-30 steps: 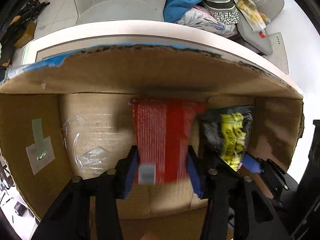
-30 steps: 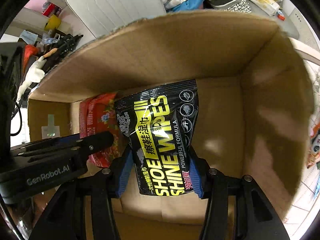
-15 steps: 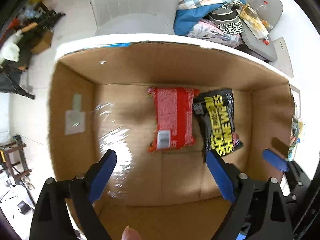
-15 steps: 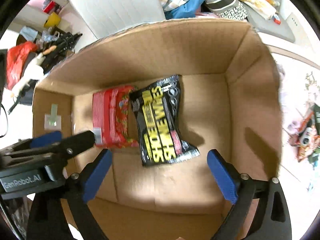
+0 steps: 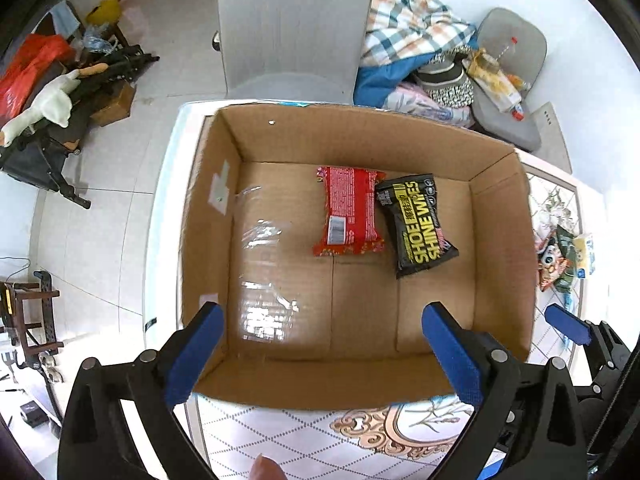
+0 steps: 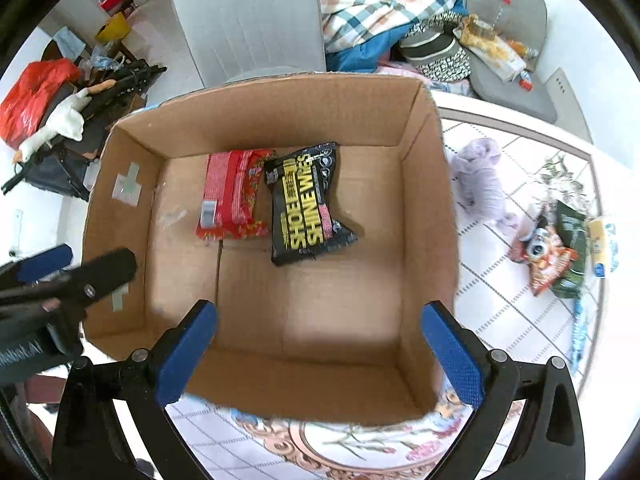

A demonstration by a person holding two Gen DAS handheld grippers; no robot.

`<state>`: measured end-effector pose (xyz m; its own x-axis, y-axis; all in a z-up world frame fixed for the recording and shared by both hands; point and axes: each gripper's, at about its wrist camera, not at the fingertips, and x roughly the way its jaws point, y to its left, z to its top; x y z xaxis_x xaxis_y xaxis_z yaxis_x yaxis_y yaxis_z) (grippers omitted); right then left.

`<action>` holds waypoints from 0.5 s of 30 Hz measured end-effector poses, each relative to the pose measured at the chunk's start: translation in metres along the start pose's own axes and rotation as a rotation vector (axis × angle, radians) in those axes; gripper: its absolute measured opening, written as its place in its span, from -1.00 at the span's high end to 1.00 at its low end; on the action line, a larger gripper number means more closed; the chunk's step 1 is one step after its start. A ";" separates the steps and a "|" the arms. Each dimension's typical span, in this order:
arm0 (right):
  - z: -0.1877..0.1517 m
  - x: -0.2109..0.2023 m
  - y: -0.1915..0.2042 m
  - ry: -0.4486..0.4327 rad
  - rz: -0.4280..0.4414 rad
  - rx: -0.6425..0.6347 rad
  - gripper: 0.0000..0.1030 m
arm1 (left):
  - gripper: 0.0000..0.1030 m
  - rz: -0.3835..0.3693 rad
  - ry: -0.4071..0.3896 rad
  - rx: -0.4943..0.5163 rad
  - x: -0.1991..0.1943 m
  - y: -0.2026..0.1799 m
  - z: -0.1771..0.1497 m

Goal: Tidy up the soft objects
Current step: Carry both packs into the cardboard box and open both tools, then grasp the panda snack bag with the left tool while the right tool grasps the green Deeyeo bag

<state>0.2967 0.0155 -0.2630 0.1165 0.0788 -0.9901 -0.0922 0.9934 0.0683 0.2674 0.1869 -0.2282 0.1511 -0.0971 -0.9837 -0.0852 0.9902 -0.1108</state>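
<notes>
While the cardboard box (image 6: 424,208) is sitting on the patterned tabletop (image 6: 516,320), both grippers are hovering above it, spread wide and empty: left gripper (image 5: 320,356), right gripper (image 6: 316,352). Red packet (image 5: 350,210) and black wipes pack (image 5: 416,224) are lying inside, touching. Next pick looks like the purple cloth (image 6: 480,180) or snack packets (image 6: 556,252); the person is better off pinching each mid-body.

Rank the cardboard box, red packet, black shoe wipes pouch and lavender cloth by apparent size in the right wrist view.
1. cardboard box, by far the largest.
2. black shoe wipes pouch.
3. red packet and lavender cloth: look alike; no ranking.
</notes>
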 end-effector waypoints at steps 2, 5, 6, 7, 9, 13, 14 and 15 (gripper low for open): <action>-0.012 -0.013 0.002 -0.013 -0.009 -0.011 -1.00 | -0.97 -0.011 -0.018 -0.006 -0.012 0.000 -0.011; -0.029 -0.032 0.005 -0.034 0.006 -0.020 -1.00 | -0.97 -0.024 -0.038 -0.010 -0.029 0.003 -0.026; -0.035 -0.038 0.005 -0.039 0.021 -0.016 -1.00 | -0.97 -0.030 -0.048 -0.012 -0.036 0.003 -0.031; -0.041 -0.045 0.004 -0.046 0.035 -0.009 -1.00 | -0.97 -0.027 -0.061 -0.007 -0.045 0.002 -0.037; -0.051 -0.057 0.000 -0.057 0.063 0.014 -1.00 | -0.97 -0.008 -0.084 0.012 -0.059 -0.004 -0.043; -0.065 -0.082 -0.020 -0.109 0.101 0.059 -1.00 | -0.97 0.041 -0.149 0.067 -0.086 -0.030 -0.047; -0.068 -0.089 -0.030 -0.116 0.112 0.072 -1.00 | -0.97 0.045 -0.164 0.087 -0.092 -0.042 -0.047; -0.069 -0.093 -0.038 -0.123 0.116 0.083 -1.00 | -0.97 0.039 -0.174 0.110 -0.097 -0.055 -0.045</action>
<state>0.2208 -0.0357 -0.1820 0.2302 0.1976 -0.9529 -0.0304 0.9801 0.1959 0.2128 0.1373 -0.1335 0.3181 -0.0489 -0.9468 0.0119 0.9988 -0.0476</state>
